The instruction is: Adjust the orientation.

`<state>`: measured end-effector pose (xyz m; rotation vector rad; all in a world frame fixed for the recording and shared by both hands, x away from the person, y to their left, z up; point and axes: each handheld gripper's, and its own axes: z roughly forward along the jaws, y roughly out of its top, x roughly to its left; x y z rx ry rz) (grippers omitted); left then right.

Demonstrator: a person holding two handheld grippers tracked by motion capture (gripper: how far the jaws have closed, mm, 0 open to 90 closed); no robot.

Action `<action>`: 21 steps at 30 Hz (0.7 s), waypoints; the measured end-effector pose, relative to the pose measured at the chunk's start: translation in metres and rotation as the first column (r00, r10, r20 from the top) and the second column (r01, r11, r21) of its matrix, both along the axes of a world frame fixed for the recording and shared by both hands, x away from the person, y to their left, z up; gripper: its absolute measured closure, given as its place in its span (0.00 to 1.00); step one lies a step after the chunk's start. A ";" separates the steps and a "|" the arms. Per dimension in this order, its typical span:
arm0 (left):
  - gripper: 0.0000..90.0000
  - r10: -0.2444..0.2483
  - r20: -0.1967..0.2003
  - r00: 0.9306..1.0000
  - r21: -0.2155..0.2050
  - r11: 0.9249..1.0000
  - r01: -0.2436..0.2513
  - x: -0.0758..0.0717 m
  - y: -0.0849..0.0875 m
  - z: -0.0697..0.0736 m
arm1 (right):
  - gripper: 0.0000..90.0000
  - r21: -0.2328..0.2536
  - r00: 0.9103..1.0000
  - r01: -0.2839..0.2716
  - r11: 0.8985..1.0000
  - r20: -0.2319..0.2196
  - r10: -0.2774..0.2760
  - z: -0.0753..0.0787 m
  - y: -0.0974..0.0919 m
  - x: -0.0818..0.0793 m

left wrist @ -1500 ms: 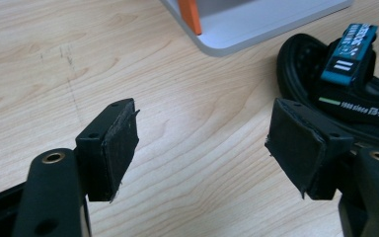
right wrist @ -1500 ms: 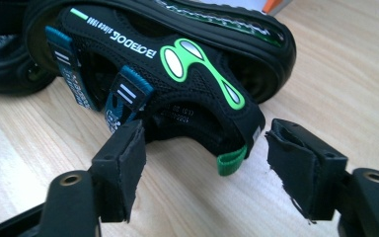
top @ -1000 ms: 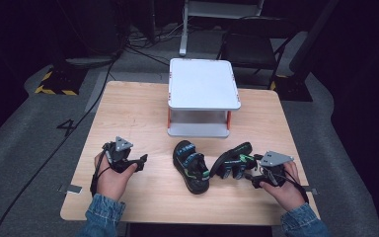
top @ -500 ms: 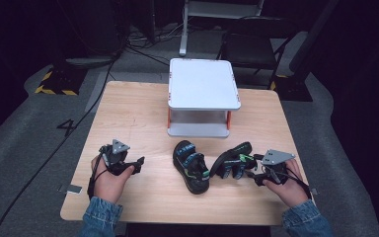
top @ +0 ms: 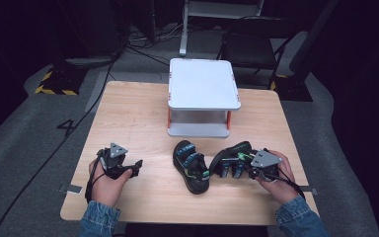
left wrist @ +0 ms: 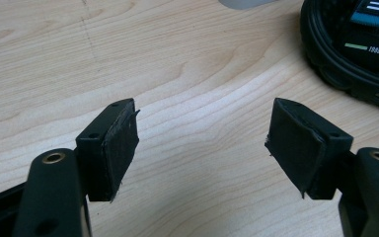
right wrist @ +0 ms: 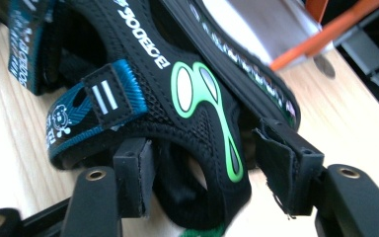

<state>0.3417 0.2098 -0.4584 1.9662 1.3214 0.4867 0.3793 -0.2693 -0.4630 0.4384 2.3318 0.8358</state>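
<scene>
I am taking hold of the right sandal (top: 234, 160), which lies tipped on its side on the surface (top: 133, 118), toward my right edge and just beside the left sandal (top: 191, 166), which sits sole down near the middle. My right gripper (right wrist: 205, 175) has just been closing its jaws, and the sandal's heel strap stands between them. The left pad (right wrist: 140, 175) looks to be against the mesh. The right one shows a sliver of gap, so I judge the grip not yet made and the jaws about half shut.

My left gripper (left wrist: 202, 143) rests low over bare wood, jaws wide apart with nothing between them, and the left sandal's edge sits off to one side.

Next I judge the right jaws need to finish the squeeze on the strap, firm enough that the soft mesh does not slip, before any lift. The stand (top: 202, 96) behind the sandals, a white shelf on orange legs, seems the likely place for them, though I cannot be sure.

Hard to read: in the high view my right hand (top: 276, 180) and the grey plate cover the jaws, so contact cannot be checked there. The right gripper view cuts off the sandal's toe and sole. The space under the stand's top is in shadow.
</scene>
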 end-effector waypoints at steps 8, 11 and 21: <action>0.31 -0.024 0.011 1.000 0.003 1.000 0.024 -0.002 -0.003 0.000 | 0.93 0.022 0.996 0.085 0.996 -0.004 -0.085 0.022 0.008 -0.007; 0.31 -0.030 0.014 0.999 0.006 1.000 0.029 -0.001 -0.004 0.000 | 0.94 0.108 0.993 0.114 0.988 -0.054 -0.109 0.030 0.007 -0.012; 0.31 -0.058 0.008 0.998 0.020 0.998 0.058 0.004 -0.014 -0.003 | 0.64 0.213 0.932 0.355 0.910 -0.151 -0.329 0.007 -0.011 0.019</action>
